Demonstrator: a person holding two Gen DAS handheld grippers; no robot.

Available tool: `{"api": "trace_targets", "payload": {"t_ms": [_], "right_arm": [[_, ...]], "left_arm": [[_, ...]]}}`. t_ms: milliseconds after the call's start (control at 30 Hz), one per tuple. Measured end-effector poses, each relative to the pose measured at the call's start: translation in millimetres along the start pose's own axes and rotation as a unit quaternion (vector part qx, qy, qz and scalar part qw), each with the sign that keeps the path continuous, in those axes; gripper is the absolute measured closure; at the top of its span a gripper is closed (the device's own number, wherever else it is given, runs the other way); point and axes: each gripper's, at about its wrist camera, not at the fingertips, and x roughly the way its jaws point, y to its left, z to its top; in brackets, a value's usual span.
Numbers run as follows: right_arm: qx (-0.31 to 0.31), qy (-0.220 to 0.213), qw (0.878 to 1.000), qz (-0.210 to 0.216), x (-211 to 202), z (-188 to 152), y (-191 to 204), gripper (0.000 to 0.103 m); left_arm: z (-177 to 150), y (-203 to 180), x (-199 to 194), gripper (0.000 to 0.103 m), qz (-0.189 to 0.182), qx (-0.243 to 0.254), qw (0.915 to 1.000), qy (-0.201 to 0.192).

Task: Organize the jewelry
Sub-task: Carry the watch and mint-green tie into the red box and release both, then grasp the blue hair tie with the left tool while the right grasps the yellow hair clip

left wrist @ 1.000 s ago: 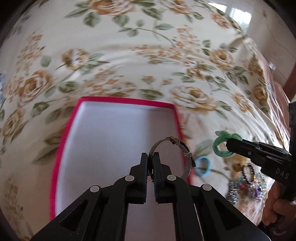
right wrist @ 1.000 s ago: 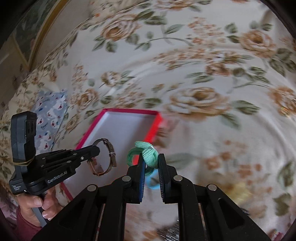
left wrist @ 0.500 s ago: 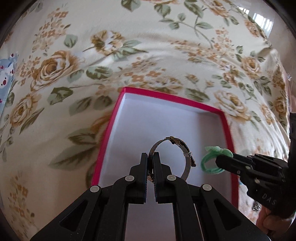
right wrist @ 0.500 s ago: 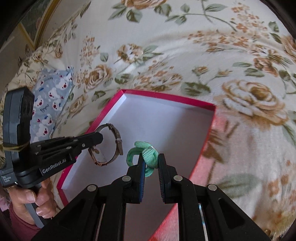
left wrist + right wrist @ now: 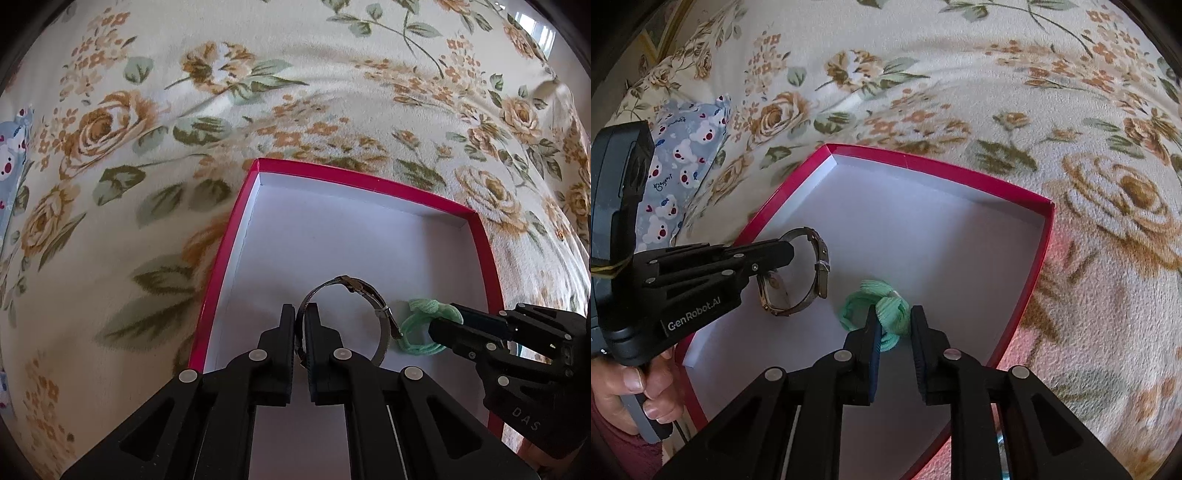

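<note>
A red box (image 5: 334, 179) with a white inside lies on the floral bedspread; it also shows in the right wrist view (image 5: 934, 162). My left gripper (image 5: 300, 314) is shut on a brown watch (image 5: 364, 291) and holds it low over the box floor; the watch also shows in the right wrist view (image 5: 822, 267). My right gripper (image 5: 893, 317) has its jaws parted a little around a green hair tie (image 5: 882, 310), which lies on the box floor beside the watch. The hair tie also shows in the left wrist view (image 5: 419, 332).
A blue patterned pillow (image 5: 677, 155) lies left of the box. The floral bedspread (image 5: 258, 92) surrounds the box on all sides. The right gripper's body (image 5: 517, 350) reaches over the box's right rim.
Both grippers moved over the box and lowered into it. The right gripper's jaws have widened and the green hair tie now rests on the box floor.
</note>
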Motion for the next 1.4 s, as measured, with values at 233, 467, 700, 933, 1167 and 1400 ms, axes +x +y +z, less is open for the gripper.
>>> {"api": "trace_targets", "payload": {"t_ms": [233, 467, 700, 933, 1167, 1400], "right_arm": [[0.011, -0.014, 1.000, 0.005, -7.3, -0.3, 0.4, 0.069], [0.032, -0.047, 0.998, 0.020, -40.5, -9.2, -5.2, 0.069], [0.068, -0.102, 0.992, 0.014, -97.0, -32.3, -27.8, 0.050], [0.091, -0.129, 0.987, -0.035, -141.4, -69.6, -62.6, 0.046], [0.128, -0.140, 0.979, -0.071, -175.7, -110.9, -101.9, 0.046], [0.161, -0.144, 0.972, -0.089, -199.0, -143.7, -126.8, 0.046]], "left_arm": [[-0.7, -1.2, 0.4, 0.089, 0.006, -0.001, 1.0000, 0.006], [-10.9, 4.7, -31.7, 0.070, -0.008, -0.023, 0.9994, -0.026], [-47.4, 9.6, -73.7, 0.043, -0.051, -0.075, 0.9934, -0.069], [-79.6, -13.9, -99.1, 0.035, -0.077, -0.065, 0.9921, -0.075], [-94.9, -52.3, -113.2, 0.035, -0.100, -0.013, 0.9926, -0.067], [-100.3, -85.9, -117.6, 0.035, -0.105, 0.042, 0.9916, -0.062]]}}
